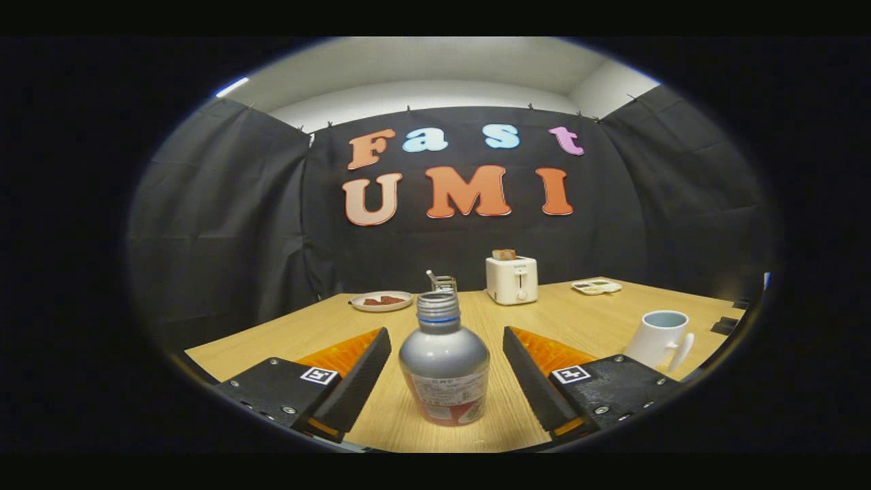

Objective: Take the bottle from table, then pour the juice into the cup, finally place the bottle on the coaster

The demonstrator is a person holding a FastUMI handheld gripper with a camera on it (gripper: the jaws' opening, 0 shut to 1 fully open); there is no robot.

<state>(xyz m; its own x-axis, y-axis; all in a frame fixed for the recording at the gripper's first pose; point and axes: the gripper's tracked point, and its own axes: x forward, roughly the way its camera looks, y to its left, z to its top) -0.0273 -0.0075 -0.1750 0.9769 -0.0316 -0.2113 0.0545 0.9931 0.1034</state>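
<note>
Cloth-walled recording booth staged as a kitchen: wooden table, toaster, plate of food

The gripper points level and forward, its jaws spread wide apart, neither finger pressing on anything.

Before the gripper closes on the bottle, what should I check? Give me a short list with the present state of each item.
1. Gripper open, fingers apart: ok.
2. Bottle between the fingers: ok.
3. Bottle upright on the table: ok.
4. Fingers touching the bottle: not ok, gaps on both sides.
5. Cup upright, beyond the right finger: ok.
6. Juice level in the bottle: cannot tell.
</note>
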